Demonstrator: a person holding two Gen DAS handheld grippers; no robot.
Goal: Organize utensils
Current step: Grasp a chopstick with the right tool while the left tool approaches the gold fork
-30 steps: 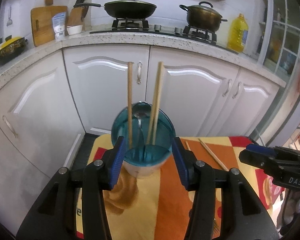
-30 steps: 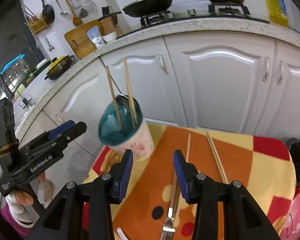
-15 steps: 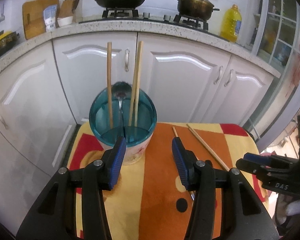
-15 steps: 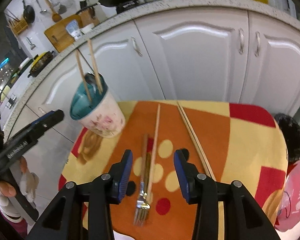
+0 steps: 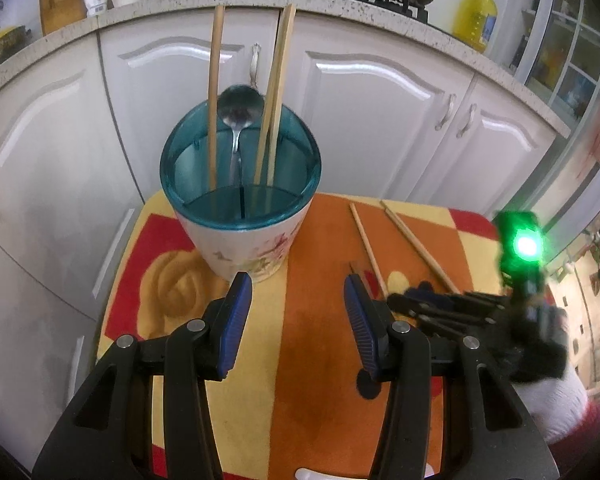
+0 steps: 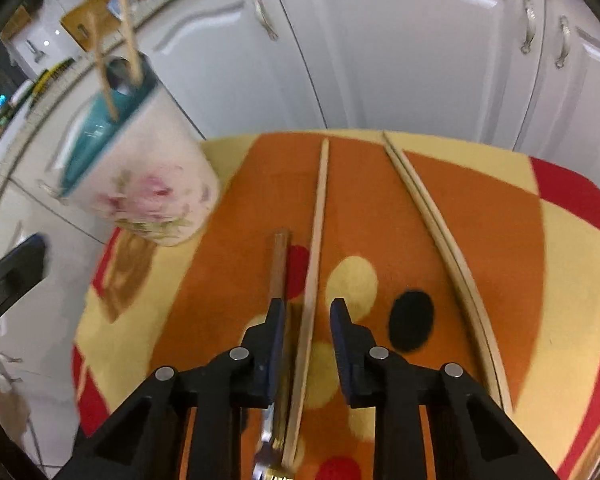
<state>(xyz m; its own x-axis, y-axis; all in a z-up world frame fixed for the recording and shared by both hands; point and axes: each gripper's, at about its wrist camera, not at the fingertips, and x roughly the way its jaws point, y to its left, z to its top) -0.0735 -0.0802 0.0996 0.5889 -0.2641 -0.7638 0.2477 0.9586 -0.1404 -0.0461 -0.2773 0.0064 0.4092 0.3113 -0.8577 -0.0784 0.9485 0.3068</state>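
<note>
Pick-up step: right gripper [image 6: 306,314], jaws spread, straddles a loose chopstick [image 6: 315,248] lying between them beside the fork [image 6: 277,276]; closing squarely follows, while the left gripper [image 5: 298,304] waits spread before the holder [image 5: 240,204].

Two near, downward wrist views (shared: cloth [image 5: 300,360], holder [image 6: 140,184]).

Small table [image 5: 320,380] covered by orange, yellow, red patterned cloth [image 6: 480,216]; utensil holder [image 5: 240,208] upright on far left part; single chopstick [image 6: 315,248] flat near centre; fork [image 6: 278,268] just left of it, roughly parallel; chopstick pair [image 6: 428,216] flat to right, well apart from holder.
</note>
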